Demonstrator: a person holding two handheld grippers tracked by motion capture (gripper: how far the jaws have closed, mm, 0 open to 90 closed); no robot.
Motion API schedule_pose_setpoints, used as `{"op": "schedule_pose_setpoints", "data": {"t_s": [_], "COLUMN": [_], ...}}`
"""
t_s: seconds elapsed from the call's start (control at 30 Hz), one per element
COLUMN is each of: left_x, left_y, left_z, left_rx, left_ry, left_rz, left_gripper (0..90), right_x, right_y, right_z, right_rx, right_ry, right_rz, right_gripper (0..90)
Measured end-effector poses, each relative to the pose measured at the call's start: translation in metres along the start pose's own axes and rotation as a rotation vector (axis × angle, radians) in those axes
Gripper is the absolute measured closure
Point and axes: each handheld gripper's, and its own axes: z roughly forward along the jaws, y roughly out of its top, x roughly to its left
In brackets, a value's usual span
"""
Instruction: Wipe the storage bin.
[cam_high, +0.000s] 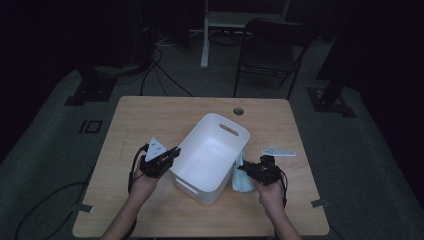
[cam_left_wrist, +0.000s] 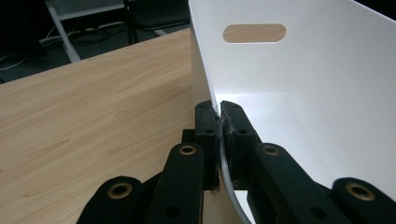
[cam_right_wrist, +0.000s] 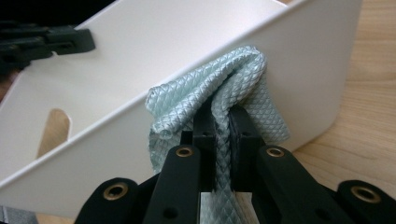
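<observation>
The left tongs are clamped on the bin's wall, one jaw outside and one inside. The right tongs grip a pale green cloth pressed against the bin's outer wall just under its rim. The bin, white with slot handles, sits tilted near the middle of the desk. Both forearms come up from the near edge, the left hand left of the bin, the right hand right of it, with the cloth hanging beside the bin's right wall.
</observation>
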Motion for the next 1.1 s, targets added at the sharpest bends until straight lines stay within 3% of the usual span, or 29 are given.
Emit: {"op": "schedule_pose_setpoints", "data": {"t_s": [0.47, 0.73, 0.83, 0.9, 0.97, 1.1], "left_x": [0.0, -0.001, -0.002, -0.003, -0.003, -0.005], "left_y": [0.0, 0.0, 0.0, 0.0, 0.0, 0.0], "left_z": [0.0, -0.001, -0.001, -0.001, 0.0, 0.0], "left_rx": [0.004, 0.004, 0.0, 0.0, 0.002, 0.003], "left_ry": [0.001, 0.012, 0.023, 0.031, 0.039, 0.046], "left_rz": [-0.006, -0.03, -0.024, -0.027, -0.035, -0.049], "left_gripper": [85.5, 84.6, 85.1, 85.2, 85.6, 86.0], "right_x": [-0.019, -0.036, -0.034, -0.027, -0.02, 0.0], "right_y": [-0.014, -0.029, -0.027, -0.024, -0.022, -0.021], "right_z": [0.021, 0.044, 0.041, 0.033, 0.023, 0.001], "right_rx": [0.08, 0.149, 0.138, 0.114, 0.084, 0.009], "right_ry": [-0.042, -0.094, -0.087, -0.066, -0.021, 0.044], "right_rz": [0.032, 0.06, 0.078, 0.061, 0.068, 0.026], "right_gripper": [83.6, 83.6, 83.6, 83.6, 83.6, 83.6]}}
